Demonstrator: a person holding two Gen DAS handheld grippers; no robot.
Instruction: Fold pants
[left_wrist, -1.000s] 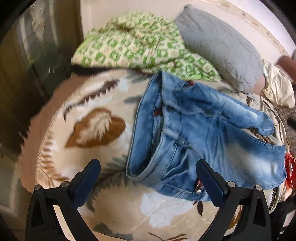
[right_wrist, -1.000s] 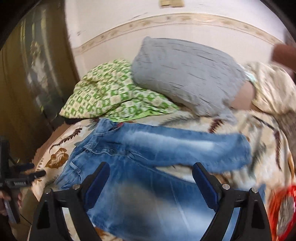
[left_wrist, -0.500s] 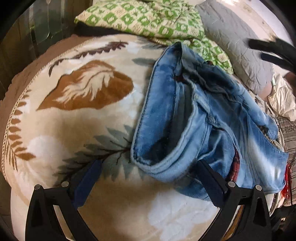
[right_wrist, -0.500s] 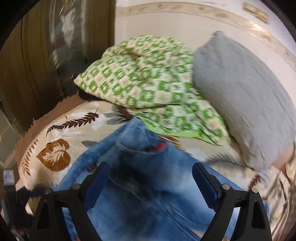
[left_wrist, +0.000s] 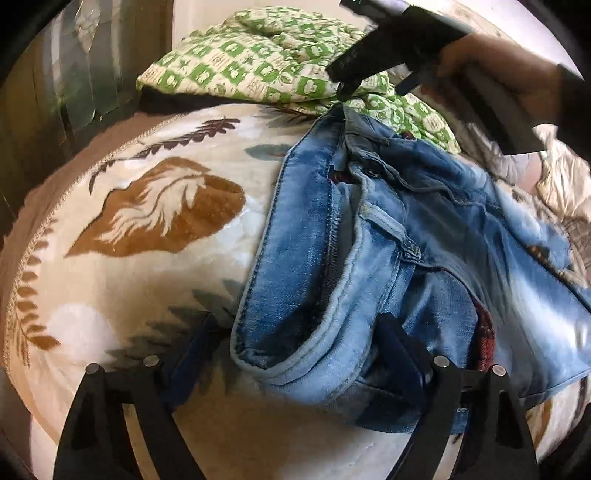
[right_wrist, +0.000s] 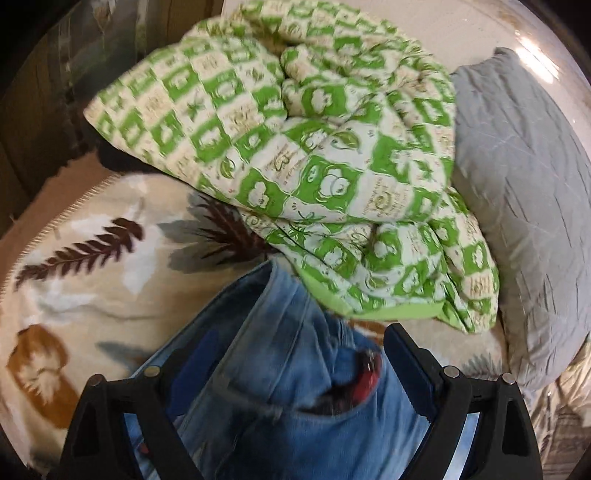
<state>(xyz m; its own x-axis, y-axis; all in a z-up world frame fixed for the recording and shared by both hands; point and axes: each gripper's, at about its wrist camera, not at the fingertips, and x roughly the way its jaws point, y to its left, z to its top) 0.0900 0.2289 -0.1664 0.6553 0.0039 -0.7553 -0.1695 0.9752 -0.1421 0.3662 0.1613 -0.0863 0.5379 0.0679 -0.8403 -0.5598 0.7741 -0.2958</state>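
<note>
Denim, light blue and faded: we log the pants (left_wrist: 388, 258) lying crumpled on a cream blanket (left_wrist: 129, 277) with brown leaf prints, waistband toward the nearer edge of the bed. In the left wrist view the left gripper (left_wrist: 295, 347) sits at 6 o'clock with the near waistband corner between its fingers; its jaws are closing, and we see the right finger (left_wrist: 399, 354) against the denim fold, while the left finger (left_wrist: 195, 339) stands apart from the cloth, over bare blanket. No grip is made yet as far as we can tell. At 1 o'clock in that view the right gripper (left_wrist: 369, 79) comes in from above, held by a hand (left_wrist: 498, 70), its tips just over the far waistband corner. In the right wrist view the right gripper (right_wrist: 295, 365) stands wide apart, the denim lying between and below the fingers, blurred; we cannot tell whether either pad touches. A green-and-white checked quilt (right_wrist: 314, 155) lies bunched at 12 o'clock, its edge overlapping the far end of the pants, and a grey pillow (right_wrist: 528, 192) rests at 3 o'clock beside it.
</note>
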